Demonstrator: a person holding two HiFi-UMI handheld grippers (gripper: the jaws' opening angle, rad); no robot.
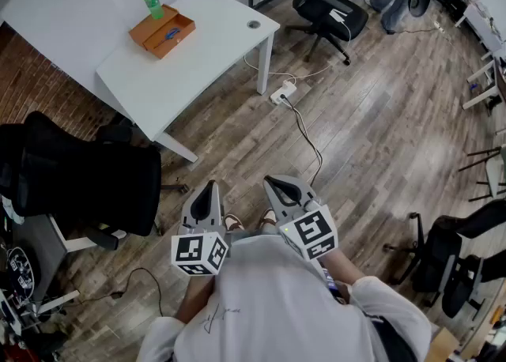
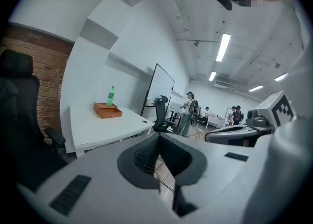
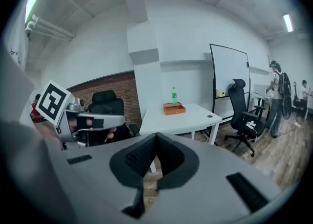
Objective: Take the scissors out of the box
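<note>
At upper left one table (image 1: 198, 68) bears one bottle (image 1: 152, 1) and one box (image 1: 147, 30) holding the scissors (image 1: 172, 34) (blue handles showing), while at lower centre the left gripper (image 1: 209, 186) and right gripper (image 1: 277, 184) are both clenched, empty.

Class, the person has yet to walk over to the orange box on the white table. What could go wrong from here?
The white power strip and its cable lie on the floor towards the white table: a possible trip. The green plastic bottle stands right beside the open orange box; a reaching gripper might topple it. The left gripper and right gripper are shut and must open first.
</note>
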